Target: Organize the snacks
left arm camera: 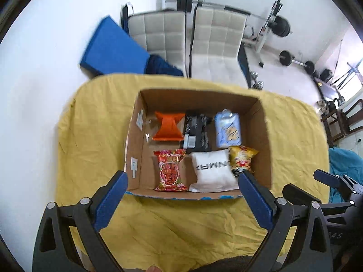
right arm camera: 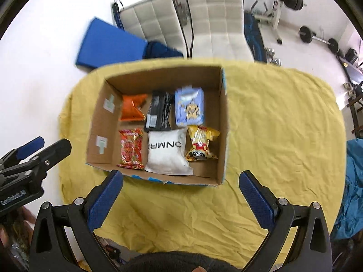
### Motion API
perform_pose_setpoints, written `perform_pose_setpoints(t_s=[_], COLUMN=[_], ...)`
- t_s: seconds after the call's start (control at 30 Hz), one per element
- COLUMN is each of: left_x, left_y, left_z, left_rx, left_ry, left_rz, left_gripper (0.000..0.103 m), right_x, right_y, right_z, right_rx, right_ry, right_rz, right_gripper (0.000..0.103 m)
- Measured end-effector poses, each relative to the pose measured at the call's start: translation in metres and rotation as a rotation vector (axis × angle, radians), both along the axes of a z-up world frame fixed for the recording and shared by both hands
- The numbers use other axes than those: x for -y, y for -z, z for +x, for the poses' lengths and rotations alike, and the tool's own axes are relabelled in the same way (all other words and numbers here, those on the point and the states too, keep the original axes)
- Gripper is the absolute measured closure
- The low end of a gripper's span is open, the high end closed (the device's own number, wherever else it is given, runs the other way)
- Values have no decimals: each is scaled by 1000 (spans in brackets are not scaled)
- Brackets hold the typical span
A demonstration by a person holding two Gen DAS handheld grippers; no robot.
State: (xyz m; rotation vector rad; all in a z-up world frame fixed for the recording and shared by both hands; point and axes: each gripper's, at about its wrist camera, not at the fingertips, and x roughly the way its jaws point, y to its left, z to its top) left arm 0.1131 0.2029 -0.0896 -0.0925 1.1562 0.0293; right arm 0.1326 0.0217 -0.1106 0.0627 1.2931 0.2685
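A cardboard box (left arm camera: 264, 136) (right arm camera: 223, 122) sits on a table under a yellow cloth (left arm camera: 181, 222) (right arm camera: 272, 124). Six snack packs lie inside in two rows. At the back are an orange pack (left arm camera: 169, 125) (right arm camera: 132, 110), a black pack (left arm camera: 196, 130) (right arm camera: 158, 112) and a light blue pack (left arm camera: 228, 129) (right arm camera: 190, 110). In front are a red pack (left arm camera: 170, 170) (right arm camera: 131, 148), a white pack (left arm camera: 213, 170) (right arm camera: 166, 153) and a gold pack (left arm camera: 241, 158) (right arm camera: 202, 146). My left gripper (left arm camera: 182, 176) and my right gripper (right arm camera: 181, 176) both stand open and empty above the box's near wall.
Two white padded chairs (left arm camera: 215, 43) (right arm camera: 217, 20) stand behind the table, with a blue mat (left arm camera: 113, 47) (right arm camera: 109, 45) to their left. Weights and a bench (left arm camera: 281, 34) fill the far right. Teal fabric (right arm camera: 354, 181) lies at the table's right edge.
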Motion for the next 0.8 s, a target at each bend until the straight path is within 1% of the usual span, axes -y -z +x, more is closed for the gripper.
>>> perform_pose_setpoints(t_s=[0.03,0.23,0.43,0.57,0.7,0.8], left_x=[1,8,10,9,12,10], left_y=[-7,-40,-70,-84,-96,-102], left_z=[-4,-26,-45,-58,-66,-70], left_rx=[11,59,119,141,166,180], left_ry=[0,11,-5,-18,-21,-27], left_rz=[4,-1,8,13,40,36], left_gripper=[0,0,0,0,0,0], right_x=[2,19,26,26,26,25], right_y=[-8,-62,-102,-119,-127,-128], right_z=[-5,-32,-54,-63,-68,-69], right_rx=[16,104,178,203,210,210], right_ry=[3,36,33,25,17,15], right_rz=[1,3,-9,-2,-2,-3], right_gripper=[0,0,0,0,0,0])
